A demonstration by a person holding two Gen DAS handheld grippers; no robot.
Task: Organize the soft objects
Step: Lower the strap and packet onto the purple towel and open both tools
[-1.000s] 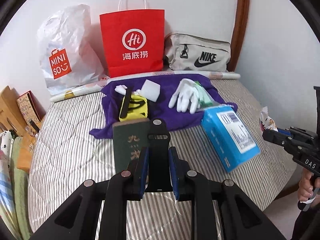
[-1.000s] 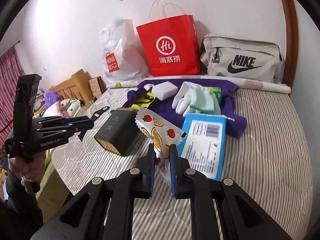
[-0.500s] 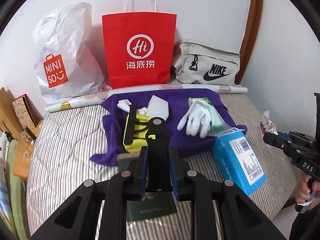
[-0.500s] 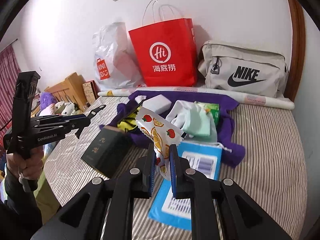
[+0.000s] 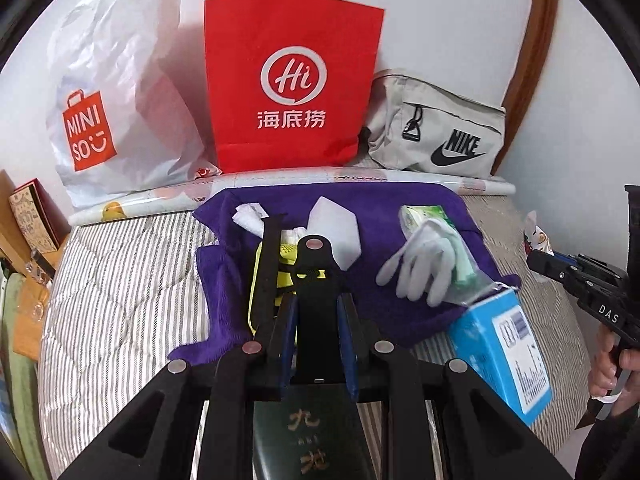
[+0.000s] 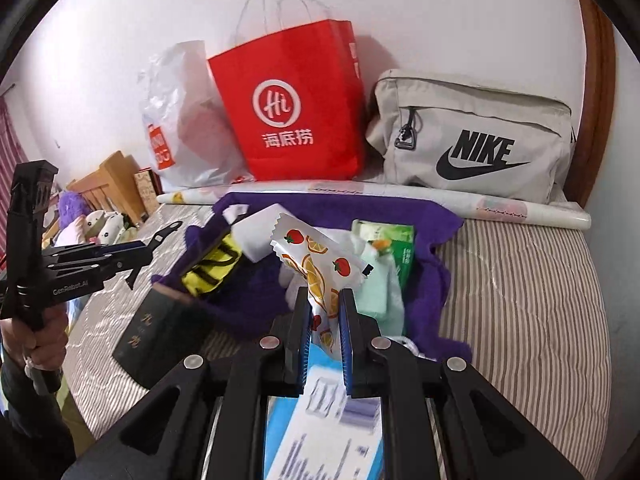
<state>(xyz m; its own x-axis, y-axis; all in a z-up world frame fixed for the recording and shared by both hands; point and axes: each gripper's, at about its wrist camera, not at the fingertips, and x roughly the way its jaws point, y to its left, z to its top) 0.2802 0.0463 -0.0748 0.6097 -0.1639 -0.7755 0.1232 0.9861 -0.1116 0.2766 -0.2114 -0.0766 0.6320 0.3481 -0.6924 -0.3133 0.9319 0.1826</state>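
Note:
My left gripper (image 5: 316, 308) is shut on a flat black strap-like piece (image 5: 314, 280) that sticks forward over the purple cloth (image 5: 360, 200). On the cloth lie a yellow-and-black pouch (image 5: 286, 256), a white sponge block (image 5: 334, 228), white gloves (image 5: 420, 268) and a green tissue pack (image 5: 424, 214). My right gripper (image 6: 324, 316) is shut on a fruit-print snack packet (image 6: 316, 256), held above the cloth (image 6: 432, 216). The left gripper also shows in the right wrist view (image 6: 160, 236).
A dark green book (image 5: 308, 432) and a blue box (image 5: 504, 348) lie on the striped bed (image 5: 120, 280) near me. A red paper bag (image 5: 292, 80), a white Miniso bag (image 5: 112, 96) and a grey Nike bag (image 5: 436, 136) stand against the wall. Wooden furniture (image 6: 116, 184) stands left.
Both grippers have moved forward toward the cloth and the bags; the book and blue box have slid down under them. Each still holds its item.

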